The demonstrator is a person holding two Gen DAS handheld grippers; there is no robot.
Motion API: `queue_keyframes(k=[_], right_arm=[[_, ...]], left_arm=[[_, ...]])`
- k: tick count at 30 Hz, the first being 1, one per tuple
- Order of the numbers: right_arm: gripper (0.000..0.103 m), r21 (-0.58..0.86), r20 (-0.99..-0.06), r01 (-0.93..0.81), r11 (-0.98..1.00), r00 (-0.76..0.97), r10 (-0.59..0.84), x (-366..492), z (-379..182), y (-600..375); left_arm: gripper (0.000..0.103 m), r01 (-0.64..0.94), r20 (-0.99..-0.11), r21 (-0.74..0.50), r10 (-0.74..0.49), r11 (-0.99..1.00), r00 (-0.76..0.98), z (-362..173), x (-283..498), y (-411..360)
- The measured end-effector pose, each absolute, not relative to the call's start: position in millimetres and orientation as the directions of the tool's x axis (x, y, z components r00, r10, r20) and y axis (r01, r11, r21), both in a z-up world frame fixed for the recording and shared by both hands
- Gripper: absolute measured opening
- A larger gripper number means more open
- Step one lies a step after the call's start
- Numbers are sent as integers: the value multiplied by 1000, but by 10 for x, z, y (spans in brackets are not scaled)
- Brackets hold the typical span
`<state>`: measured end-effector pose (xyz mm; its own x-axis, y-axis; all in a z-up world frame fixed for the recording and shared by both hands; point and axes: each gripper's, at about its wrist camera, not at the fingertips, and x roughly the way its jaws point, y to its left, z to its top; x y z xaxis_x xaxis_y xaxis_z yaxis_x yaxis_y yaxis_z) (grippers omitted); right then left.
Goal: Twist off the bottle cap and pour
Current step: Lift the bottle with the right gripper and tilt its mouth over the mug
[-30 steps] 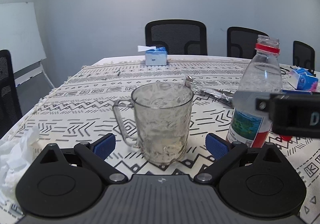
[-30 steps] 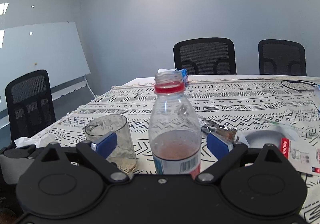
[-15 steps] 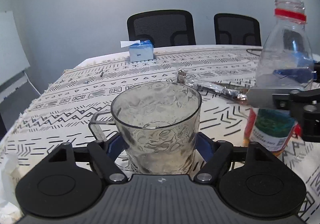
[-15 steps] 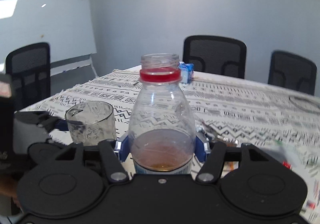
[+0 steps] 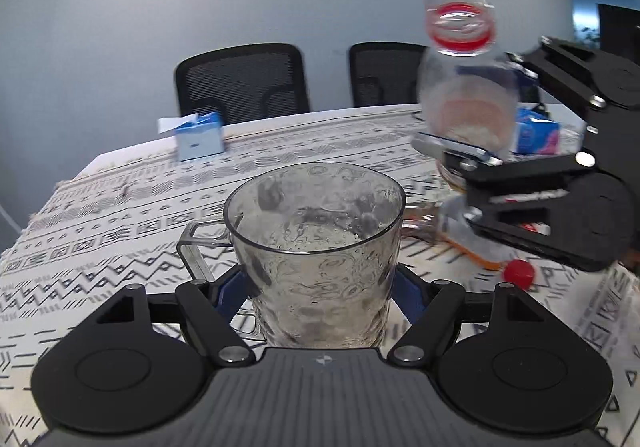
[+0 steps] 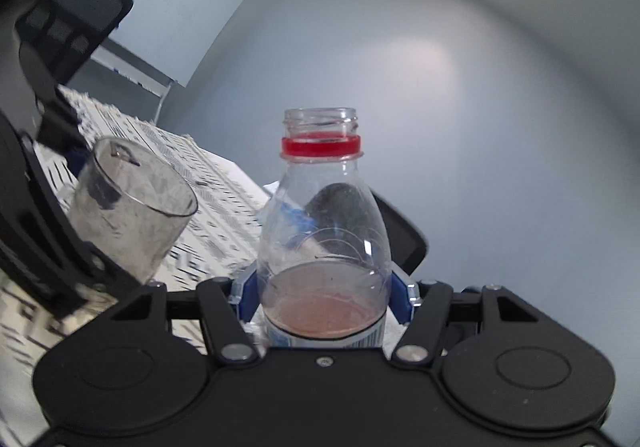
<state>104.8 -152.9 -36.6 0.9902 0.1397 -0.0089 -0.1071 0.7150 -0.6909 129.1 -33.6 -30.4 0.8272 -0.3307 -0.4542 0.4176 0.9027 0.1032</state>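
Note:
My left gripper (image 5: 318,289) is shut on a clear textured glass mug (image 5: 316,247), held upright; the mug also shows in the right wrist view (image 6: 132,207). My right gripper (image 6: 322,297) is shut on an open plastic bottle (image 6: 322,231) with a red neck ring and a little brownish liquid. In the left wrist view the bottle (image 5: 464,95) is lifted and tilted, its mouth up and to the right of the mug, apart from it. The red cap (image 5: 519,274) lies on the patterned tablecloth (image 5: 100,239).
A blue tissue box (image 5: 199,137) stands at the table's far side. A blue and pink packet (image 5: 536,135) lies at the right. Black office chairs (image 5: 242,83) stand behind the table. A foil wrapper is partly hidden behind the mug.
My right gripper has lifted the bottle off the table and tilted it toward the mug. My left gripper holds the mug, raised slightly and seen more from above.

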Motion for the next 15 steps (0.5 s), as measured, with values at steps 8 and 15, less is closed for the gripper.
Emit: queue_keyframes(k=[8,15], right_arm=[[64,-835,86,5,551,989,120,970,-735,-1496],[64,-888,120,44,457,983,138,844,-950,-1433]], left_arm=[[72,469,-482,86,-375,879,792,-425,1245,-269],[72,503,-496,91,-399,859,771,-487,1206,-273]])
